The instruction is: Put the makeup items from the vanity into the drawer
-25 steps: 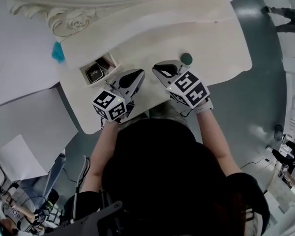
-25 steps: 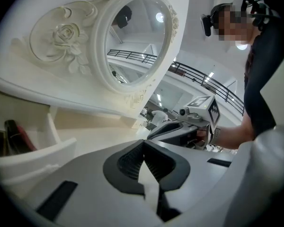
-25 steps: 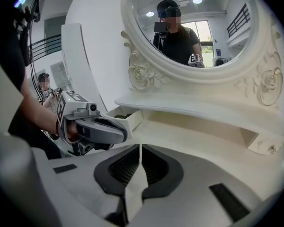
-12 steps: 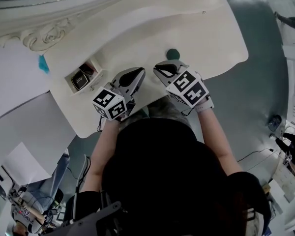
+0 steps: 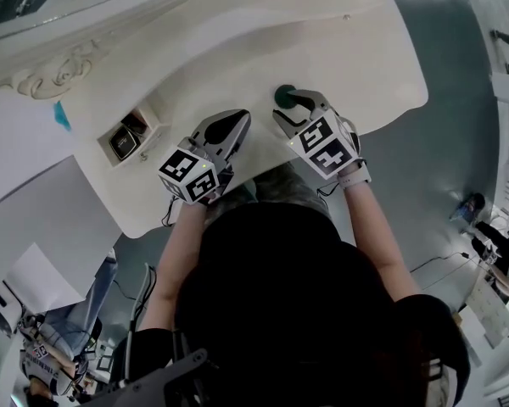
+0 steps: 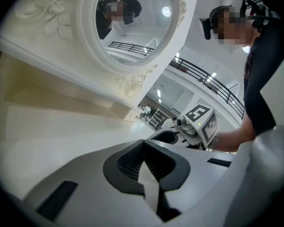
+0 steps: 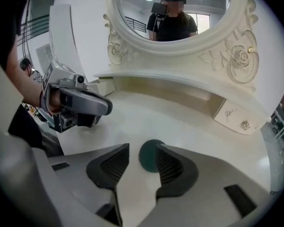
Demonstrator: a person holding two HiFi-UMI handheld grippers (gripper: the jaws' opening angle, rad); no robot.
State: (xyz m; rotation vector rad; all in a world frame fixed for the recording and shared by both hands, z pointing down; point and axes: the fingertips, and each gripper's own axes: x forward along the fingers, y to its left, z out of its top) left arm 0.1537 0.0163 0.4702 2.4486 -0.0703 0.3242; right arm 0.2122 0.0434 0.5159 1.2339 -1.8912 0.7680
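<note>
**A:** Off to the left of the left claw point(image 5: 227, 127), the drawer point(image 5: 159, 124) is sitting open with dark items lying in it — is that claw carrying anything?

**B:** No. Its jaws are resting together with nothing between them, and it is hovering over the vanity top point(image 5: 237, 49) beside the right claw point(image 7: 142, 149).

**A:** And the right one?

**B:** Its jaws have just been opening and are standing apart. The green round item point(image 7: 147, 159) is lying flat on the top right at their tips, partly between them, nearer the right-hand jaw — no pad is pressing on it.

**A:** Which way is it needing to go?

**B:** Slightly forward and down, I am judging, to straddle it. Being round, the item is offering no long axis to line up with, and the right claw is plainly the nearer one.
</note>
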